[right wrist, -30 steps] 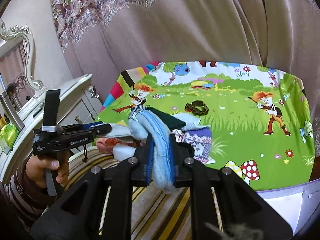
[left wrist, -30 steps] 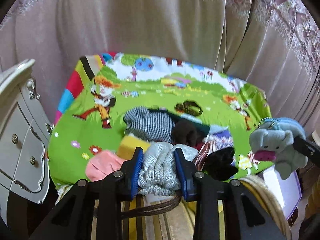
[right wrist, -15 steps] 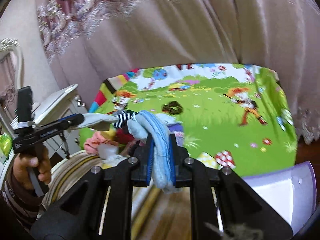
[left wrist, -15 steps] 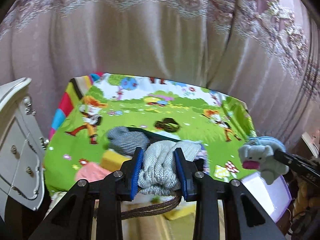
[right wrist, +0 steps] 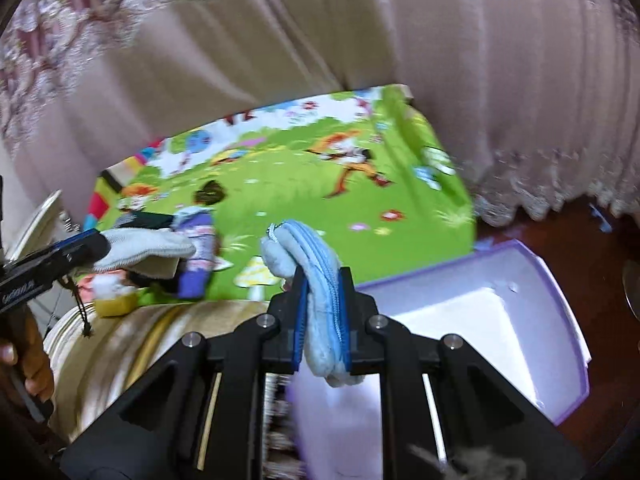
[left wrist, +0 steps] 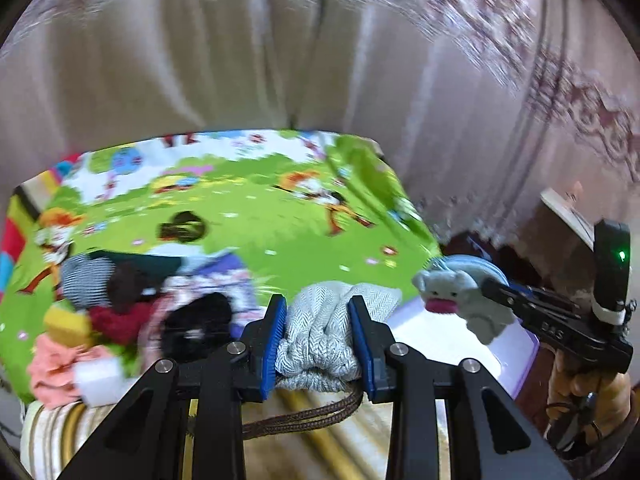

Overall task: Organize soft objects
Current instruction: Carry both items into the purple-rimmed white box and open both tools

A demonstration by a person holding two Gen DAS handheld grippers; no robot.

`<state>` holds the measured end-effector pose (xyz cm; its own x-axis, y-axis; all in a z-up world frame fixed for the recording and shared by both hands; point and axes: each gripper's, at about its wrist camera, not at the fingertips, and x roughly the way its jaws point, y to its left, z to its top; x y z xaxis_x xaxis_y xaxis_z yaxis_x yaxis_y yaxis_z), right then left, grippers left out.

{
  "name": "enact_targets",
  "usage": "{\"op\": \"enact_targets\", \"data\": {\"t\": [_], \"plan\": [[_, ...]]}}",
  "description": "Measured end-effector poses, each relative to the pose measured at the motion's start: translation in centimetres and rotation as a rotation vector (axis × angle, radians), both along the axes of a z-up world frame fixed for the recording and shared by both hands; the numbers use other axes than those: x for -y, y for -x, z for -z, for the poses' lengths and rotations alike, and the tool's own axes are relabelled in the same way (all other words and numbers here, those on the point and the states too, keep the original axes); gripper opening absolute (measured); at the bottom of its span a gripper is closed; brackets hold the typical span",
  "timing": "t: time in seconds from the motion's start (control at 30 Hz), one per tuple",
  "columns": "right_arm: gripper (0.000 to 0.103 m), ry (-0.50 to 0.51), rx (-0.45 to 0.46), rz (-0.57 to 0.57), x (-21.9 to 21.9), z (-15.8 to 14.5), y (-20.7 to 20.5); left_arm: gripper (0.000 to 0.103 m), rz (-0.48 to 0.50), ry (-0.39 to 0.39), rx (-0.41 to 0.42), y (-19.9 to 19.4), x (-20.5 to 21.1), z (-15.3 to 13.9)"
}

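My left gripper (left wrist: 318, 322) is shut on a grey knitted cloth (left wrist: 324, 328) with a brown cord hanging under it. My right gripper (right wrist: 323, 304) is shut on a light-blue plush elephant pouch (right wrist: 316, 280) with a zipper; it also shows in the left wrist view (left wrist: 460, 296). Both are held near a white box with a purple rim (right wrist: 536, 264), to the right of the bed. A pile of soft items (left wrist: 132, 300) lies on the green cartoon mat (left wrist: 280, 216). In the right wrist view the left gripper (right wrist: 88, 246) holds the grey cloth (right wrist: 148, 248).
Pink curtains (left wrist: 280, 60) hang behind the bed. A striped cushion or blanket (right wrist: 132, 340) lies at the bed's near edge. A dark wooden floor (right wrist: 600, 240) shows right of the box. The frames are motion-blurred.
Both grippers have swung to the right, away from the pile and toward the white box, each still holding its item. The white dresser has left the left wrist view.
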<state>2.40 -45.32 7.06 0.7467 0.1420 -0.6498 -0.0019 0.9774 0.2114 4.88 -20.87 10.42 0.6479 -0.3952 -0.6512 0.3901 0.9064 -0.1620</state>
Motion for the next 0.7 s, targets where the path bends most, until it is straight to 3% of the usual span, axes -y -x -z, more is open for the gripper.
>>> {"op": "enact_targets", "data": {"t": [0.33,0.5,0.53,0.63,0.7], "plan": [[0.020,0.019,-0.046,0.147,5.2,2.7,0.0,0.035,0.170,-0.025,-0.089,-0.7,9.5,2.8],[0.021,0.030,-0.045,0.177,6.2,3.2,-0.2,0.052,0.205,-0.055,-0.078,-0.9,12.2,3.6],[0.026,0.031,-0.046,0.180,6.4,3.2,-0.2,0.059,0.206,-0.059,-0.077,-1.0,12.5,3.6],[0.062,0.032,-0.040,0.200,6.7,3.2,0.0,0.064,0.202,-0.065,-0.063,-0.9,12.6,3.5],[0.069,0.038,-0.018,0.221,6.7,2.8,0.2,0.064,0.183,-0.061,-0.045,-0.7,12.2,3.0]]}}
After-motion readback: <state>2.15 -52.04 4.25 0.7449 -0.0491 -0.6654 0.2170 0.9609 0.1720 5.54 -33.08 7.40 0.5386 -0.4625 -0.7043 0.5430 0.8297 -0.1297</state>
